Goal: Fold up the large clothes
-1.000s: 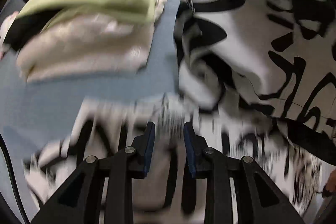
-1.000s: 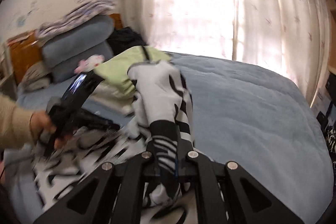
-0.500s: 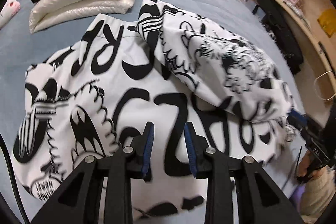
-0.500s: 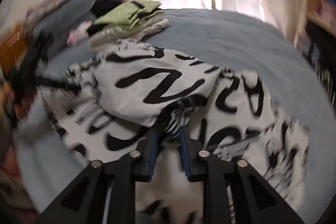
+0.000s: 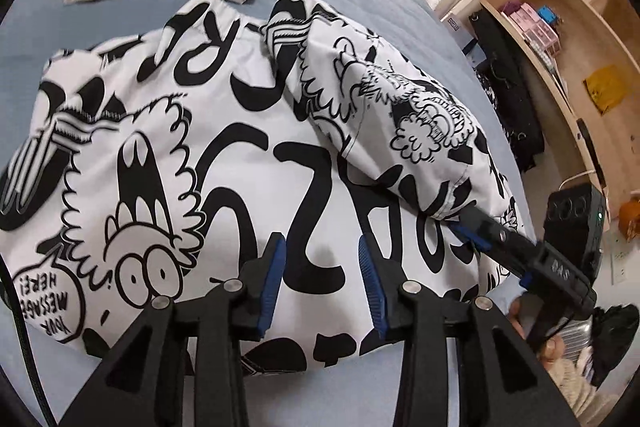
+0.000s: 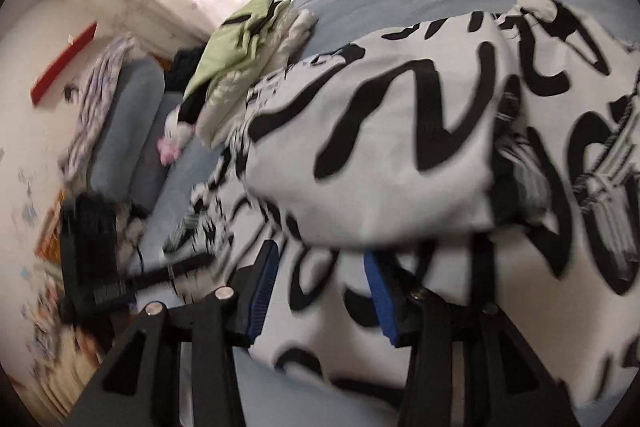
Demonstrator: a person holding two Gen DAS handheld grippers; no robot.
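We hold the left hand-held gripper (image 5: 320, 271) tilted down over the printed garment (image 5: 224, 131), near its front edge; its blue-padded jaws are opening and nothing sits between them, the pads clear of the cloth. Our right hand-held gripper (image 6: 320, 291) reaches in at the garment's right side, low against it, its tips just under the folded-over sleeve. Its jaws are opening too, and from the right wrist view they stand apart with cloth lying behind the gap, not pinched. Our right hand (image 5: 536, 331) wraps its handle at the garment's lower right corner
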